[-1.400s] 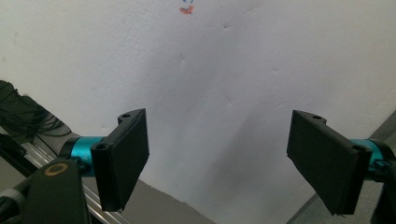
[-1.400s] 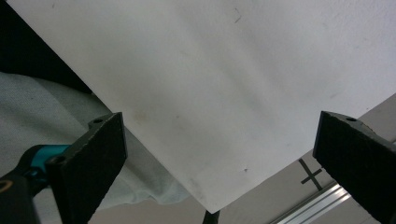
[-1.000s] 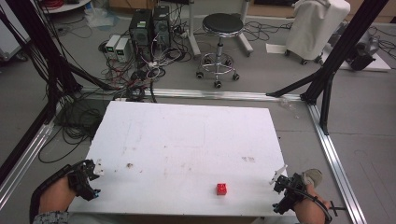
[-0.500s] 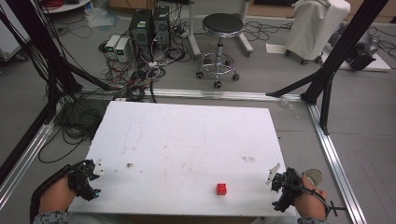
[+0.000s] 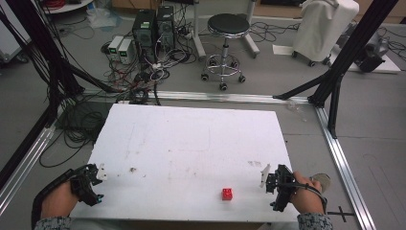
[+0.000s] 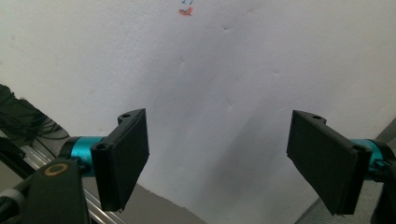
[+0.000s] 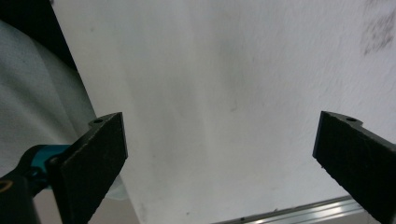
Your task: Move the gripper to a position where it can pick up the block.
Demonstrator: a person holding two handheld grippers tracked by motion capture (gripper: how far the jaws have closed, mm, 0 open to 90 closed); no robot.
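A small red cube [image 5: 227, 194] sits on the white table board [image 5: 191, 143] near its front edge, right of centre. My right gripper [image 5: 269, 189] rests at the front right corner, a short way right of the cube and pointing at it. In the right gripper view, that gripper [image 7: 222, 135] stands open with bare board between the jaws. My left gripper [image 5: 95, 186] lies at the front left corner, far from the cube. The left gripper view shows it [image 6: 219, 130] open and holding nothing, with a tiny red speck [image 6: 185, 11] on the board at the top edge.
Aluminium rails [image 5: 342, 163] frame the table. On the floor behind it are a black stool [image 5: 225, 28], computer boxes [image 5: 153, 24] and tangled cables [image 5: 139, 81]. Black frame posts [image 5: 344, 57] stand at both sides. A small dark smudge [image 5: 132, 169] marks the board.
My right gripper has slid left along the front edge, closer to the red cube. The left gripper and the cube have stayed put.
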